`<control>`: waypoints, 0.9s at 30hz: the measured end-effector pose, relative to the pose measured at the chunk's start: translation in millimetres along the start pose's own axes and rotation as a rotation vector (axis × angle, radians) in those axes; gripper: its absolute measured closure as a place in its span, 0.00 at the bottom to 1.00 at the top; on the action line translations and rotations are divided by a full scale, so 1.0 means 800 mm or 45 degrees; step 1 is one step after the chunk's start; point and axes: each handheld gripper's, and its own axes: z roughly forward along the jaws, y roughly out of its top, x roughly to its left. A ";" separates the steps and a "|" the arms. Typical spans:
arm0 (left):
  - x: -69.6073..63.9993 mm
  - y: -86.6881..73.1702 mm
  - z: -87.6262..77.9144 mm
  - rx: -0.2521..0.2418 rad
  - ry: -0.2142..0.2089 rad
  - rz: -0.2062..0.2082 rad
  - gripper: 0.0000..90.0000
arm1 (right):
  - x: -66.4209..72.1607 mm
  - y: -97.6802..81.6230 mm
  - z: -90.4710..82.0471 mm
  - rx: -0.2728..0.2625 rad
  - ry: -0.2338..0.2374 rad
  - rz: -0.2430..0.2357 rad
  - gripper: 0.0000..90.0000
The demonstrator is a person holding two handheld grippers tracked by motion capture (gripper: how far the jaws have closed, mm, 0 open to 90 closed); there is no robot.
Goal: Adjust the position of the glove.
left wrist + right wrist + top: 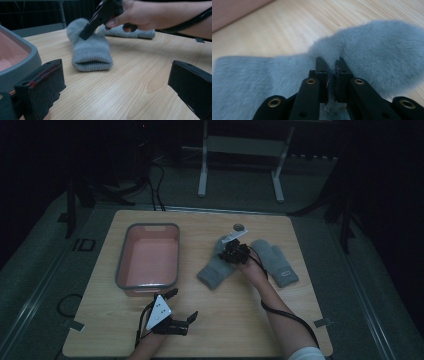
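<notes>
Two grey knitted mittens lie right of the table's middle: the left mitten and the right mitten. My right gripper rests on the left mitten, held by a hand. In the right gripper view its jaws are shut, pinching a fold of the fuzzy left mitten at the right gripper tips. My left gripper hovers near the front edge, open wide and holding nothing. From the left gripper view, the left mitten lies ahead of the left gripper, with the right gripper pressed onto it.
A pink basin with a grey rim stands on the left half of the wooden table; its corner sits close to my left jaw. A small dark round object lies near the far edge. A metal stand rises behind the table.
</notes>
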 end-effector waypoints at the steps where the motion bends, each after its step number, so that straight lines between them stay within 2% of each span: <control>1: 0.000 0.000 0.000 0.001 0.002 0.001 0.01 | 0.001 -0.001 -0.006 0.009 0.013 -0.018 0.94; 4: -0.001 0.000 0.000 0.001 0.005 0.003 0.01 | 0.005 -0.003 -0.023 0.013 0.094 -0.042 0.95; 6: -0.001 0.000 0.000 -0.002 0.007 0.004 0.01 | 0.010 -0.004 -0.035 0.012 0.168 -0.084 0.95; 11: -0.001 0.000 0.000 -0.004 0.007 0.003 0.01 | 0.033 -0.011 -0.071 -0.002 0.345 -0.246 0.95; 14: -0.001 0.000 0.000 -0.005 0.008 -0.002 0.01 | 0.042 -0.020 -0.085 -0.002 0.441 -0.329 0.95; 15: -0.001 0.000 0.000 -0.005 0.008 -0.002 0.01 | 0.042 -0.020 -0.085 -0.002 0.441 -0.329 0.95; 16: -0.001 0.000 0.000 -0.005 0.008 -0.002 0.01 | 0.042 -0.023 -0.087 0.001 0.469 -0.337 0.95; 17: -0.001 0.000 0.000 -0.001 0.008 0.001 0.01 | 0.043 -0.031 -0.085 0.025 0.493 -0.385 0.95; 21: 0.000 0.000 0.000 -0.001 0.007 0.001 0.01 | 0.033 -0.046 -0.068 0.062 0.503 -0.353 0.94; 22: 0.000 0.000 0.000 -0.003 0.009 -0.001 0.01 | 0.030 -0.051 -0.062 0.056 0.498 -0.343 0.88; 24: 0.000 0.000 0.000 -0.003 0.011 -0.002 0.01 | 0.026 -0.059 -0.052 0.078 0.484 -0.319 0.61; 25: 0.000 0.000 0.000 -0.003 0.011 -0.002 0.01 | 0.024 -0.063 -0.046 0.101 0.475 -0.314 0.53; 27: 0.000 0.000 0.000 -0.003 0.010 -0.002 0.01 | 0.022 -0.070 -0.037 0.124 0.496 -0.297 0.45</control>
